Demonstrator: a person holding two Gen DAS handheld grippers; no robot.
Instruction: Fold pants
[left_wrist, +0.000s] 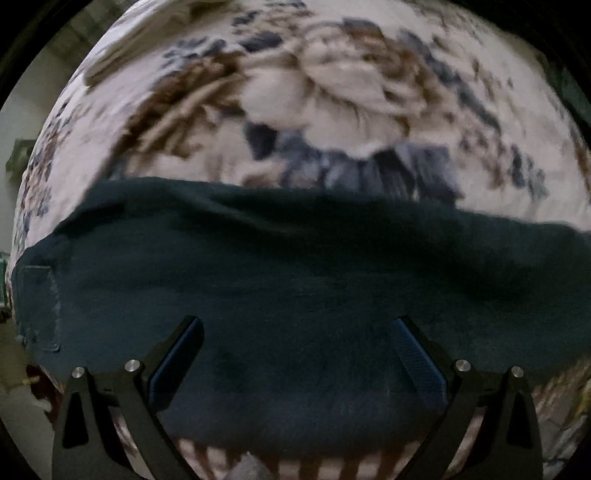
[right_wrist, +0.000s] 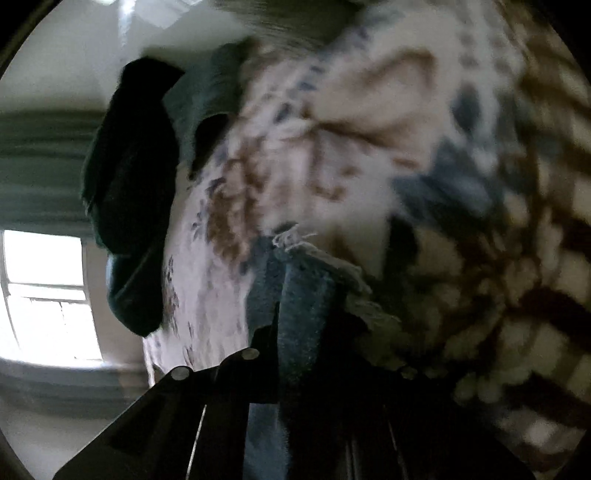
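Dark teal pants (left_wrist: 295, 280) lie spread across a floral bedspread (left_wrist: 332, 92) in the left wrist view. My left gripper (left_wrist: 295, 332) is open, its two fingers apart just above the pants, holding nothing. In the blurred right wrist view, my right gripper (right_wrist: 306, 314) is shut on a frayed blue-teal edge of the pants (right_wrist: 303, 291), lifted off the bed. More of the dark pants (right_wrist: 136, 192) hang or lie at the left of that view.
The floral bedspread (right_wrist: 369, 129) fills the bed under the pants. A bright window (right_wrist: 48, 291) and a pale wall (right_wrist: 55, 66) show at the left of the right wrist view. The bed's left edge (left_wrist: 22, 206) shows in the left wrist view.
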